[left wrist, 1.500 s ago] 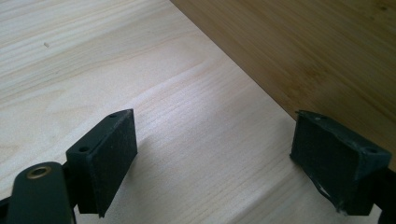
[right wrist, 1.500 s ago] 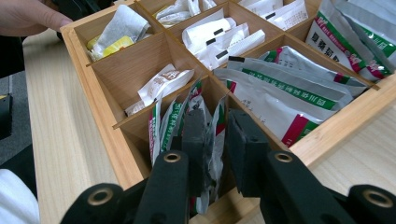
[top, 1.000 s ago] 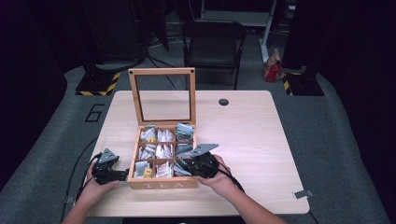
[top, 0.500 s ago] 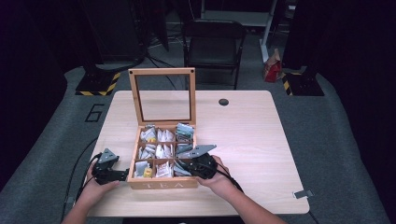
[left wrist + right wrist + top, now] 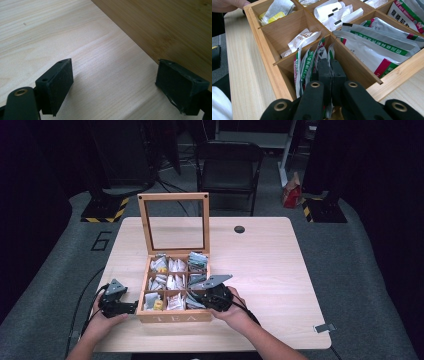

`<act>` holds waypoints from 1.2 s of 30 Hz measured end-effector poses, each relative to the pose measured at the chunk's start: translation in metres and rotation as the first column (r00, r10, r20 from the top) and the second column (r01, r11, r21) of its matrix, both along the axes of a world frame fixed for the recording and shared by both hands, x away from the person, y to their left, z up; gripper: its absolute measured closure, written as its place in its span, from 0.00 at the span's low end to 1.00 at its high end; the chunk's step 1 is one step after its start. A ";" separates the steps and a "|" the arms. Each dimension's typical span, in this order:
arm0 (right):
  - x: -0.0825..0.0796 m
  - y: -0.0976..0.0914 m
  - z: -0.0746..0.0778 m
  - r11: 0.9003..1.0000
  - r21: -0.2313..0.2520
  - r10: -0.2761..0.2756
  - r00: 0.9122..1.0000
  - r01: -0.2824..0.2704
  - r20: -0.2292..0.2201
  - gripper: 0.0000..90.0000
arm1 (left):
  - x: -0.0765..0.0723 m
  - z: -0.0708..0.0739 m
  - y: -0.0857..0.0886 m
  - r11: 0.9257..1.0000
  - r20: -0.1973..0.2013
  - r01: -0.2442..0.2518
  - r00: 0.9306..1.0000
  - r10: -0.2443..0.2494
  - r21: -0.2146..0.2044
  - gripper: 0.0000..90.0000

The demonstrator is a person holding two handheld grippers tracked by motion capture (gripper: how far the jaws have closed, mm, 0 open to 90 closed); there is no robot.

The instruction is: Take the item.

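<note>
Scene: You sit at a pale wooden table (image 5: 280, 265) with an open tea box (image 5: 172, 316), its glass-paned lid (image 5: 173, 222) standing upright at the far side.

Right gripper (image 5: 331, 72): Your jaws have just been closing and now stand pressed together, down in the box's near right compartment among upright sachets (image 5: 308, 65). Whether a sachet is pinched between the pads you cannot tell; the pads look face to face, with packets flanking them.

Left gripper (image 5: 125, 82): Your jaws stand wide apart and empty, resting low over bare table, the one pad just beside the box's outer side wall (image 5: 160, 27).

Key relation: The sachets lie directly ahead of and around your right jaws, standing on edge, long axes pointing up out of the compartment. Your right hand (image 5: 235, 312) is the nearer; your left hand (image 5: 102, 320) waits outside the box at its left near corner. A straight lift along that axis looks like what the coming move calls for.

Count: One box, nine compartments in three rows of three, all holding packets. About four green-and-white sachets crowd your right jaws. Larger green-striped packets (image 5: 384, 50) fill the neighbouring compartment. Two grippers, two hands.

Beyond the table: One dark chair (image 5: 227, 167).
</note>
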State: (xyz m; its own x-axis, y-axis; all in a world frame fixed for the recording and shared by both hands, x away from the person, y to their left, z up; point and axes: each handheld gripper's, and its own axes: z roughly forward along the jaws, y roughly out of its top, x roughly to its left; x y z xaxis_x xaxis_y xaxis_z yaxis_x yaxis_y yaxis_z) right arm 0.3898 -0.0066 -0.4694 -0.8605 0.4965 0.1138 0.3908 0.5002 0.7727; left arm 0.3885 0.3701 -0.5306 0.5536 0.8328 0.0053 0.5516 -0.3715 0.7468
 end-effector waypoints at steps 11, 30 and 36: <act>0.001 -0.004 0.017 1.000 0.024 0.015 1.000 -0.015 -0.005 1.00 | 0.000 0.000 0.000 1.000 0.000 0.000 1.000 0.000 0.000 0.15; 0.002 -0.009 0.045 0.998 0.058 0.017 1.000 -0.017 0.001 1.00 | 0.000 0.000 0.000 1.000 -0.001 0.000 1.000 0.000 0.000 0.15; 0.003 -0.011 0.055 0.998 0.068 0.018 1.000 -0.019 0.006 1.00 | 0.000 0.000 0.000 1.000 -0.001 0.001 1.000 -0.001 0.001 0.15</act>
State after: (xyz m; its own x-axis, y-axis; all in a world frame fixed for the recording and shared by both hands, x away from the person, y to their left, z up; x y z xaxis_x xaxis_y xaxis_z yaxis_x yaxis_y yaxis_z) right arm 0.3926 -0.0172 -0.4146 -0.8703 0.4717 0.1419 0.3774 0.4535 0.8074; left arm 0.3885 0.3702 -0.5305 0.5545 0.8322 0.0057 0.5520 -0.3729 0.7458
